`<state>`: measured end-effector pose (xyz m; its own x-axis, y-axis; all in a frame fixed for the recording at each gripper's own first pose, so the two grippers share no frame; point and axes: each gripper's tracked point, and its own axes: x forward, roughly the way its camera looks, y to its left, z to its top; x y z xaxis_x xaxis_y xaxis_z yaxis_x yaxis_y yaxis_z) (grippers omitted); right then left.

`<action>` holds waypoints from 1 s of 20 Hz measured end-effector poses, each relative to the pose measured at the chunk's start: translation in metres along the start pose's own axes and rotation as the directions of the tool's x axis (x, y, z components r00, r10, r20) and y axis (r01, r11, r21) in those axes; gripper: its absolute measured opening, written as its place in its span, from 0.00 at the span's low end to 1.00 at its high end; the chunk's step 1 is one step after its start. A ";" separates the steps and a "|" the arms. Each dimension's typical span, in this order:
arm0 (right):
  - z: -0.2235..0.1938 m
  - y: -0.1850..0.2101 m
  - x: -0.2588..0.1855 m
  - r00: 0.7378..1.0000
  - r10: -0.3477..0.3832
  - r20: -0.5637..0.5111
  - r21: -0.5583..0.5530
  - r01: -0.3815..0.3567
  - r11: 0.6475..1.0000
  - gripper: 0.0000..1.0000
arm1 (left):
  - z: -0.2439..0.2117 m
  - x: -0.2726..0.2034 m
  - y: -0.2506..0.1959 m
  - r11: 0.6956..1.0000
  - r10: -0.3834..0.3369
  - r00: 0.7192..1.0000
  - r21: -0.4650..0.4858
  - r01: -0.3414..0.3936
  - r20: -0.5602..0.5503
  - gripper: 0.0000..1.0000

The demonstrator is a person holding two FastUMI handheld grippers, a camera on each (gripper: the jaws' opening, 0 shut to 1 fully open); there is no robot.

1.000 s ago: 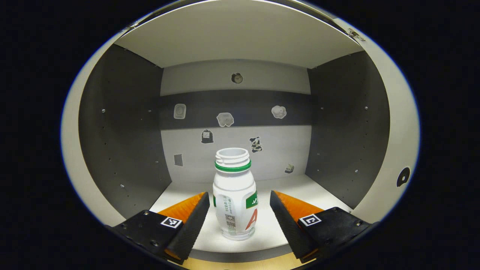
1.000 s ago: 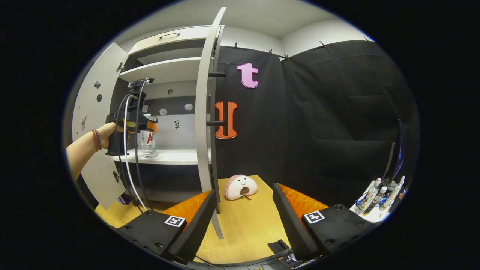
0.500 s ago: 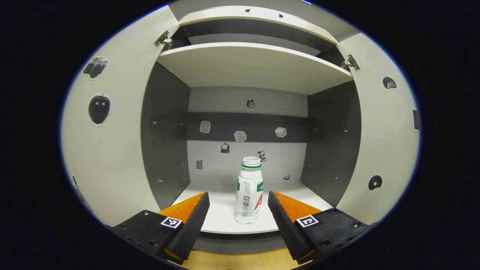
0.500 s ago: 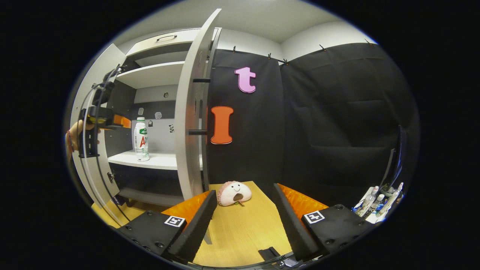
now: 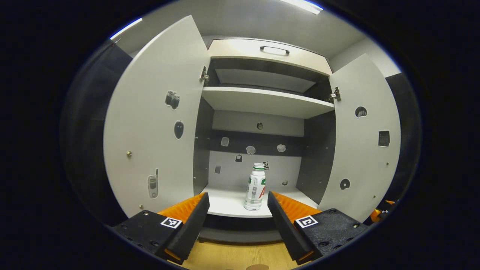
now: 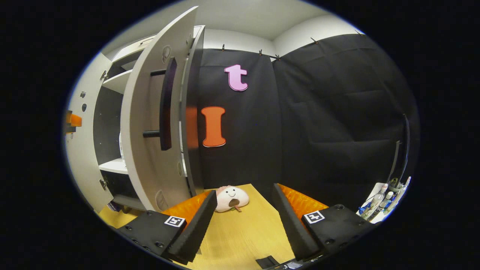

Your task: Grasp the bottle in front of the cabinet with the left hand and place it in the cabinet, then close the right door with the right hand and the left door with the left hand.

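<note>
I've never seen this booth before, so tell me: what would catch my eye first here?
Most striking is the white bottle standing upright, alone on the cabinet's lower shelf, framed by both doors swung wide: the left door and the right door. In the right gripper view, a smiling plush toy lies on the wooden table beyond the open right tool.

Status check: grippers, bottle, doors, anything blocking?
Left gripper open, empty. Right gripper open, empty. Bottle upright on cabinet shelf. Right door, left door both open; nothing blocking them.
</note>
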<state>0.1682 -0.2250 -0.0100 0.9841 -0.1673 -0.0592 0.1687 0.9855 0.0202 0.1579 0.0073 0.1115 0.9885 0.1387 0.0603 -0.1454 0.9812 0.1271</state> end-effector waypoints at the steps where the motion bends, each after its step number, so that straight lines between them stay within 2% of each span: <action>1: 0.000 0.003 0.006 1.000 0.012 0.003 -0.011 -0.012 1.000 0.98 | 0.001 -0.011 0.005 1.000 0.007 1.000 -0.005 -0.007 0.007 0.95; 4: -0.001 0.008 0.023 0.999 0.036 0.001 -0.042 -0.036 0.998 0.99 | 0.009 -0.039 0.013 1.000 0.018 0.999 0.007 -0.019 0.036 0.97; 6: -0.002 0.011 0.027 0.999 0.041 -0.006 -0.038 -0.041 0.998 0.99 | 0.009 -0.051 0.016 0.999 0.027 0.999 0.021 -0.028 0.040 0.95; 9: -0.001 0.014 0.026 0.999 0.050 0.001 -0.025 -0.050 0.998 0.99 | 0.009 -0.067 0.017 1.000 0.021 0.999 -0.010 -0.020 0.036 0.95; 16: 0.000 0.043 0.029 0.994 0.110 0.006 -0.038 -0.110 0.993 0.99 | 0.013 -0.084 0.028 0.999 0.044 0.998 -0.001 -0.044 0.044 0.95; 20: -0.003 0.044 0.027 0.994 0.112 -0.002 -0.025 -0.112 0.993 0.96 | 0.008 -0.091 0.024 0.999 0.032 0.999 -0.018 -0.031 0.026 0.95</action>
<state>0.2021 -0.1864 -0.0139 0.9968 -0.0554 -0.0582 0.0556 0.9984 0.0021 0.0638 0.0169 0.1168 0.9820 0.1660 0.0902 -0.1753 0.9787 0.1069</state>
